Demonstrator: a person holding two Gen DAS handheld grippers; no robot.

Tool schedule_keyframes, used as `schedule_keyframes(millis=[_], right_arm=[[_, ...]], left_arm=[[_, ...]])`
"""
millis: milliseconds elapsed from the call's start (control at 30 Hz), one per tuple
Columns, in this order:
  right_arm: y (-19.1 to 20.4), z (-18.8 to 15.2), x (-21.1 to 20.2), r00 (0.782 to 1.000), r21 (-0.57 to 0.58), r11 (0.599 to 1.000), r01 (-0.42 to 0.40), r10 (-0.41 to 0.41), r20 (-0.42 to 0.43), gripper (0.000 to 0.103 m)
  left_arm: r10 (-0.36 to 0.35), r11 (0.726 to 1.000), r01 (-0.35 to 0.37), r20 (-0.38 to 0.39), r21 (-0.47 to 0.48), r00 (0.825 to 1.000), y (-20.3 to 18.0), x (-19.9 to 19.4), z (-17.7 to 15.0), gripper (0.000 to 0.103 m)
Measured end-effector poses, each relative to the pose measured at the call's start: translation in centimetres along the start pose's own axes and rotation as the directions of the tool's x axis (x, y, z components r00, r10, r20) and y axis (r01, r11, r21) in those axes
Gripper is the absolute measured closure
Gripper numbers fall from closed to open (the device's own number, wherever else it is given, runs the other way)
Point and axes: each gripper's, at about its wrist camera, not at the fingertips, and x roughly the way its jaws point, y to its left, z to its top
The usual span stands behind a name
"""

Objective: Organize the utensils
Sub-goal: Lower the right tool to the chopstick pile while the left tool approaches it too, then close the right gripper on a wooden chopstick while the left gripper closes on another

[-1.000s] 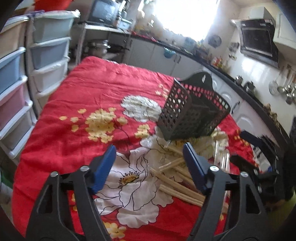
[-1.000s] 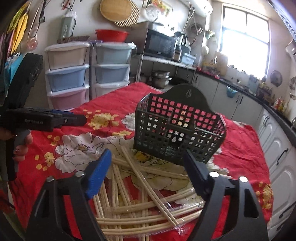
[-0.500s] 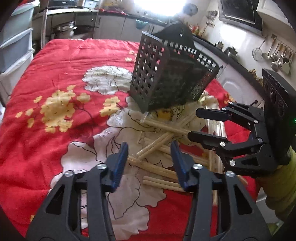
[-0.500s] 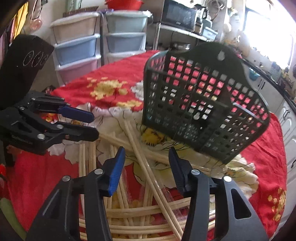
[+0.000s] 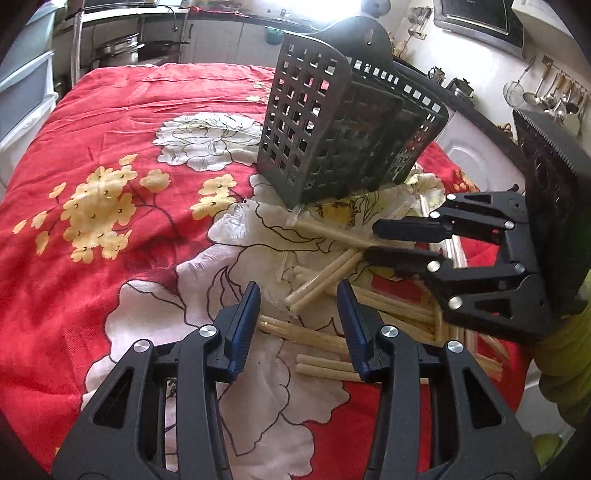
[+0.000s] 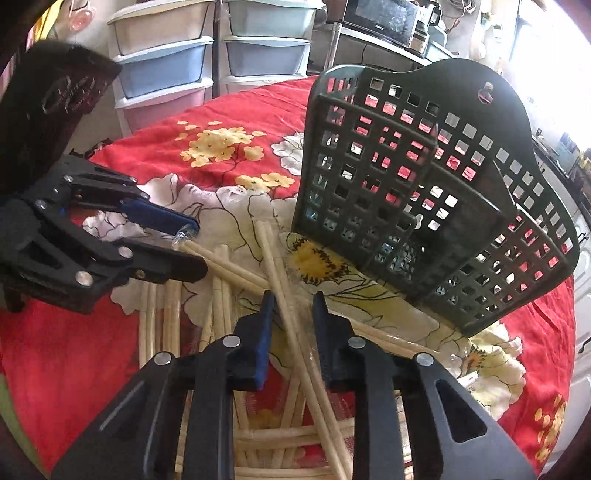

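Observation:
A dark perforated utensil basket (image 5: 347, 136) stands tilted on the red flowered cloth; it also shows in the right wrist view (image 6: 424, 192). Several pale wooden chopsticks (image 5: 325, 277) lie in a loose pile in front of it, some in clear wrappers, and they show in the right wrist view (image 6: 280, 280) too. My left gripper (image 5: 297, 295) is partly open just above the near ends of the chopsticks. My right gripper (image 6: 291, 302) is narrowly open with a pair of chopsticks between its fingers, low over the pile. Each gripper shows in the other's view.
The table is covered by a red cloth (image 5: 110, 147) with white and yellow flowers. Plastic drawer units (image 6: 166, 55) stand beyond the table's far side. Kitchen counters and cabinets (image 5: 221, 33) run along the back wall.
Both grippers have come down and forward toward the chopstick pile and have narrowed their jaws. The right gripper now straddles a pair of chopsticks.

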Motion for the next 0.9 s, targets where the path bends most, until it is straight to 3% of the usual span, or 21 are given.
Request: schedule_keyframes(millis=[67, 133, 333, 600, 900], right_arm=[[-0.1, 0.0, -0.3, 1.000, 0.001, 1.000, -0.006, 0.006, -0.001, 0.089], [-0.2, -0.1, -0.6, 1.000, 0.006, 1.000, -0.010, 0.010, 0.003, 0.091], [-0.5, -0.6, -2.4, 0.999, 0.021, 1.000, -0.014, 0.013, 0.049, 0.094], [-0.9, -1.4, -6.2, 0.988, 0.055, 0.998, -0.028, 0.019, 0.154, 0.096], [-2.6, -2.3, -11.3, 0.950, 0.149, 0.989, -0.021, -0.027, 0.311, 0.097]], left_arm=[[0.004, 1.000, -0.004, -0.003, 0.002, 1.000, 0.0, 0.1, 0.0, 0.070], [0.002, 1.000, -0.002, -0.002, -0.006, 1.000, 0.1, 0.2, 0.1, 0.080], [-0.027, 0.999, 0.028, 0.021, -0.025, 0.999, 0.4, -0.4, 0.1, 0.091], [-0.083, 0.996, 0.089, 0.165, -0.028, 0.983, -0.8, -5.0, 0.9, 0.096], [-0.114, 0.993, 0.103, 0.286, 0.053, 0.952, -4.7, -9.3, 3.3, 0.099]])
